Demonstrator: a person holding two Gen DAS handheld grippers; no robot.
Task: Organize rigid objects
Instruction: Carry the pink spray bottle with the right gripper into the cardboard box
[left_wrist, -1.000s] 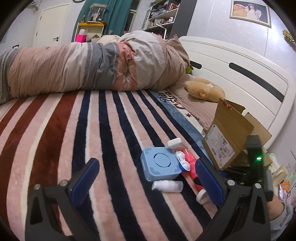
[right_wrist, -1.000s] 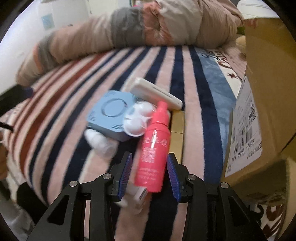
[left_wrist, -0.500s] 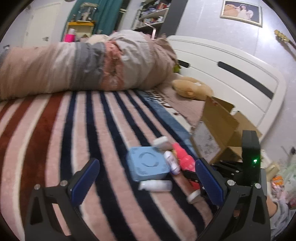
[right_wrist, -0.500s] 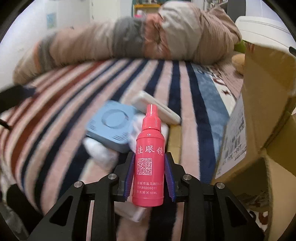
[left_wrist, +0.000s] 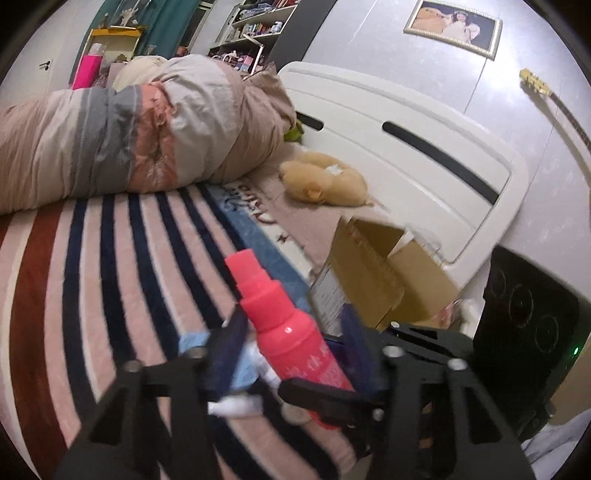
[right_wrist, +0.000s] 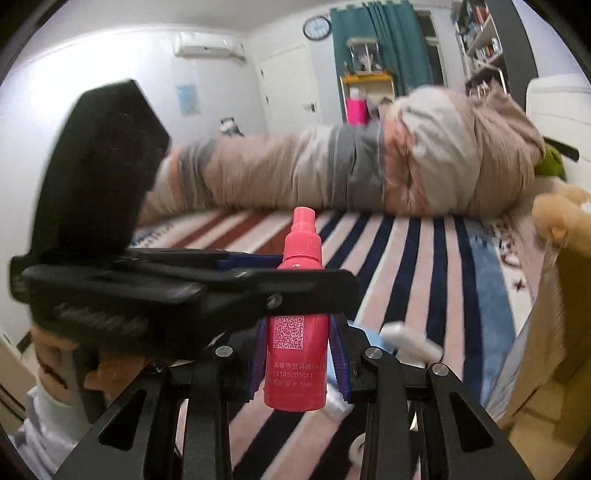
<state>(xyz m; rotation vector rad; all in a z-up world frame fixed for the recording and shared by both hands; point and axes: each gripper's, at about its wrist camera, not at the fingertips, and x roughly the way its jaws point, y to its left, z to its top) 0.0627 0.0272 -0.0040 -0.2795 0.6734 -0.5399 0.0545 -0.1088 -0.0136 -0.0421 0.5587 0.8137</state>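
Observation:
A pink spray bottle (right_wrist: 297, 350) with a QR label stands upright between the blue pads of my right gripper (right_wrist: 297, 363), which is shut on it, lifted above the striped bed. In the left wrist view the same bottle (left_wrist: 284, 328) lies between the blue pads of my left gripper (left_wrist: 291, 350), whose jaws are closed in around it; the right gripper's black fingers cross below. In the right wrist view the left gripper's finger (right_wrist: 236, 284) crosses in front of the bottle. A light blue case (left_wrist: 192, 341) and a white bottle (left_wrist: 236, 406) lie on the blanket beneath.
An open cardboard box (left_wrist: 373, 273) stands on the bed to the right, by the white headboard (left_wrist: 406, 147). A rolled duvet (left_wrist: 129, 129) lies across the far side. A plush toy (left_wrist: 325, 181) sits near the headboard. A white item (right_wrist: 406, 339) lies beside the blue case.
The right gripper has lifted the pink bottle off the bed and tilted up. The left gripper has narrowed from wide open and moved in around the bottle.

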